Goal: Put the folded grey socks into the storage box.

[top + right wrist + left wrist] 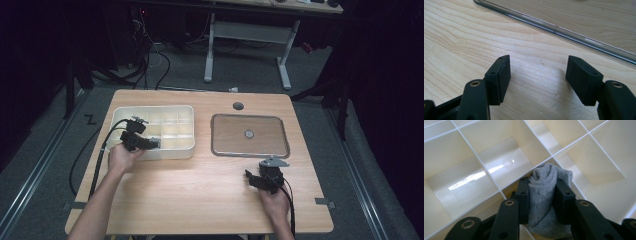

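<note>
A wooden table [200, 190] carries a white compartment box [172, 150] beside a clear lid [250, 135].

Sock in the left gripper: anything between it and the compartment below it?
Nothing visible. The left gripper holds the grey sock between its pads, over the divided box. The sock's tip hangs over a white divider, where cells meet, so it may catch there. The visible cells look bare.

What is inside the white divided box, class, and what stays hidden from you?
In the white divided box, a grey sock sits pinched between the left gripper pads in a near compartment. Neighbouring compartments look empty. The floor beneath the sock and gripper is covered.
</note>
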{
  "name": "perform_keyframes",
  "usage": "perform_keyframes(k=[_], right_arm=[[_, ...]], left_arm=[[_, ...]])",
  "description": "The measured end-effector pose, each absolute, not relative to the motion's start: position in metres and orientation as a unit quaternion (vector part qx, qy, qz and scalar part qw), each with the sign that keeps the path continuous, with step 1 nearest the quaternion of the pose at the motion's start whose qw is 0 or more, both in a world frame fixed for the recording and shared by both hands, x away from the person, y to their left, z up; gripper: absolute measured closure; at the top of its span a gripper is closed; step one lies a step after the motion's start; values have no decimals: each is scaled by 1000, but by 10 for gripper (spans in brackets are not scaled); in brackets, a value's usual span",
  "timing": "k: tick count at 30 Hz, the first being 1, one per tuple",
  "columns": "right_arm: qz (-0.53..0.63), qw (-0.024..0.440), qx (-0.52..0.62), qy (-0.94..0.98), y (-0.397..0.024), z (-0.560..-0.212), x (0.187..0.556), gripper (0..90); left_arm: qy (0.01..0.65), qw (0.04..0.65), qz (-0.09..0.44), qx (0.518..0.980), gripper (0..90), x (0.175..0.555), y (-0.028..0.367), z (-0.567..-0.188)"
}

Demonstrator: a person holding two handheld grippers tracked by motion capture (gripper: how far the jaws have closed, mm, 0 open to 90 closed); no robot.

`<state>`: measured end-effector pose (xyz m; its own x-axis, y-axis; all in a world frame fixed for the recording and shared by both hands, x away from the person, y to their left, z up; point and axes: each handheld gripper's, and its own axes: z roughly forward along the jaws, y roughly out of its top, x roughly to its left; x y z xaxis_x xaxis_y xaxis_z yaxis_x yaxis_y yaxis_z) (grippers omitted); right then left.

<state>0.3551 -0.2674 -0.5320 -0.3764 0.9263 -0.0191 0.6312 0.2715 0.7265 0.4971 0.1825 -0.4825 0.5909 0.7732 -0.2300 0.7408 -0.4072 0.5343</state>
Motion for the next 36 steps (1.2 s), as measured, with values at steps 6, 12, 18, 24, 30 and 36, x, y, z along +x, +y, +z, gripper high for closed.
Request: perform_keyframes(k=[6, 12, 18, 24, 30, 36], right_arm=[[323, 228, 510, 764, -267, -532, 355, 369], [323, 228, 509, 764, -267, -532, 355, 369], [323, 228, 510, 764, -267, -532, 355, 369], [323, 228, 510, 764, -267, -532, 355, 369], [323, 228, 509, 764, -267, -532, 355, 369], [323, 228, 509, 765, -267, -532, 355, 369]], left_arm=[[449, 309, 33, 838, 633, 494, 184, -478], [452, 329, 40, 828, 602, 493, 187, -472], [447, 343, 62, 823, 608, 487, 189, -463], [442, 346, 77, 824, 704, 480, 189, -456], [442, 320, 96, 832, 772, 481, 184, -460], [454, 301, 92, 833, 821, 485, 182, -473]])
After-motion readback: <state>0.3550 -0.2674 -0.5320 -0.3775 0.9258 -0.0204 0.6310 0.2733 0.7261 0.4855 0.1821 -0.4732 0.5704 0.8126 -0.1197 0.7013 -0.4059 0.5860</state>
